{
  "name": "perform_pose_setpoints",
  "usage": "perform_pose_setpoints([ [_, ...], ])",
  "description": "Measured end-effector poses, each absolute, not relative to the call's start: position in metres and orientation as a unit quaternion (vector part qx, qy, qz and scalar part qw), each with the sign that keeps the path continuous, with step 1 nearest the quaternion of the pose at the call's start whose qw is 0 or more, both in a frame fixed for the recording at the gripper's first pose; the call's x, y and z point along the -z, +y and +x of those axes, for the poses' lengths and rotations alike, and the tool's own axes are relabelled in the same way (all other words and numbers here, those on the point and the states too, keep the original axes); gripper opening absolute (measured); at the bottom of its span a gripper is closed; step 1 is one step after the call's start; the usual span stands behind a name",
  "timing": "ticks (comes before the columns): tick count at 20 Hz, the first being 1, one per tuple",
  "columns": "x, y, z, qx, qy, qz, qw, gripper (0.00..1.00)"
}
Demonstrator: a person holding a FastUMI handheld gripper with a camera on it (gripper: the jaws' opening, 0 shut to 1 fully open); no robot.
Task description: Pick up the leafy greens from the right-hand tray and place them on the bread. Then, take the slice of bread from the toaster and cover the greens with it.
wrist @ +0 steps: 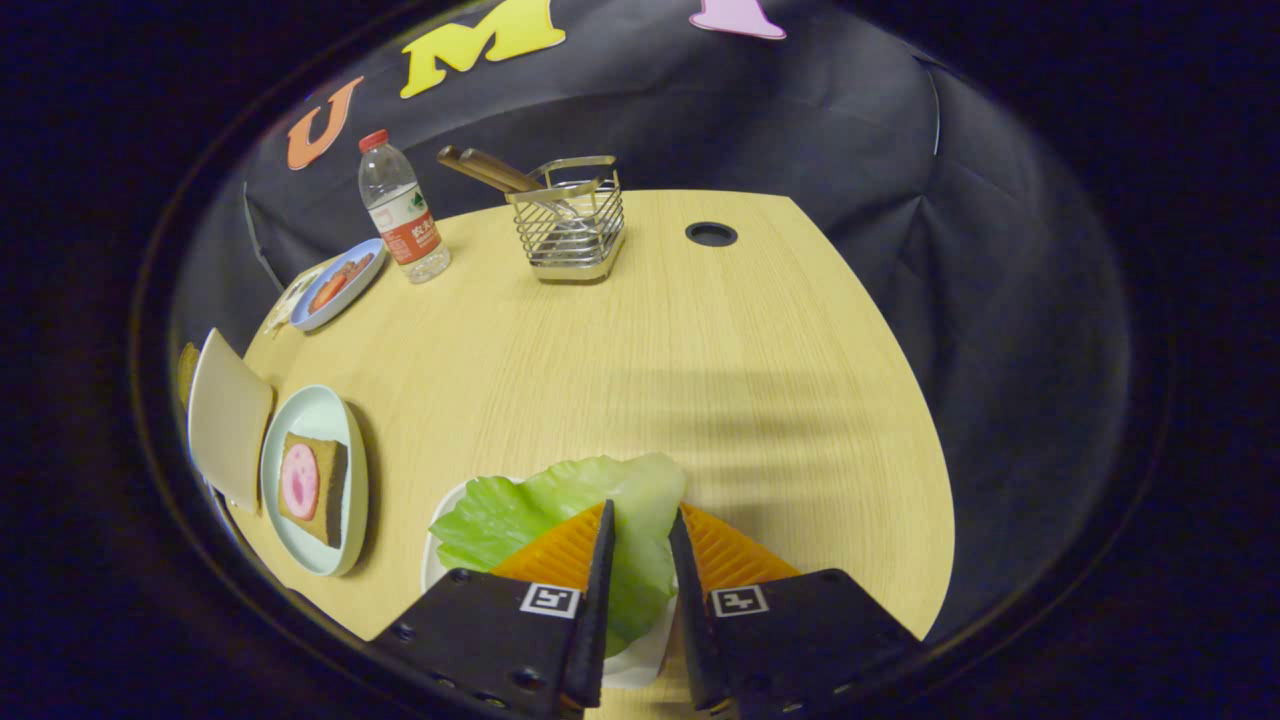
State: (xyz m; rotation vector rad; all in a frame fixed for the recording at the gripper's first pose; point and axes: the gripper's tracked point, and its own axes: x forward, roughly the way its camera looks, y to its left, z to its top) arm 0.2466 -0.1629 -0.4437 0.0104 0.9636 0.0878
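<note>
While the two fingers (640,525) stand close to each other, a pale green, crinkled lettuce leaf (560,510) lies between them, and they seem to pinch it at its right part; I cannot tell surely if both fingers press on it. The leaf rests over a small white tray (640,662) on the light wooden tabletop (700,370), and it spreads out to the left, ahead of the left finger. Well to the left of the fingers stands a pale blue oval plate (330,555) with a brown slice of bread (335,485) on it, and a round pink slice (299,481) lies on the bread. Just beyond this plate is a white toaster (228,418). Far beyond the fingers stand a wire basket (570,225) with wooden handles, a clear plastic water bottle (402,208) and a small blue dish (338,284) with food.
</note>
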Motion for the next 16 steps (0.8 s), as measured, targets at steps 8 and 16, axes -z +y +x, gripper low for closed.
perform_pose_setpoints([
  [8, 0.437, -0.159, 0.245, -0.05, 0.456, 0.002, 0.888, 0.0],
  [16, 0.396, -0.153, 0.229, -0.051, 0.425, -0.031, 0.903, 0.01],
])
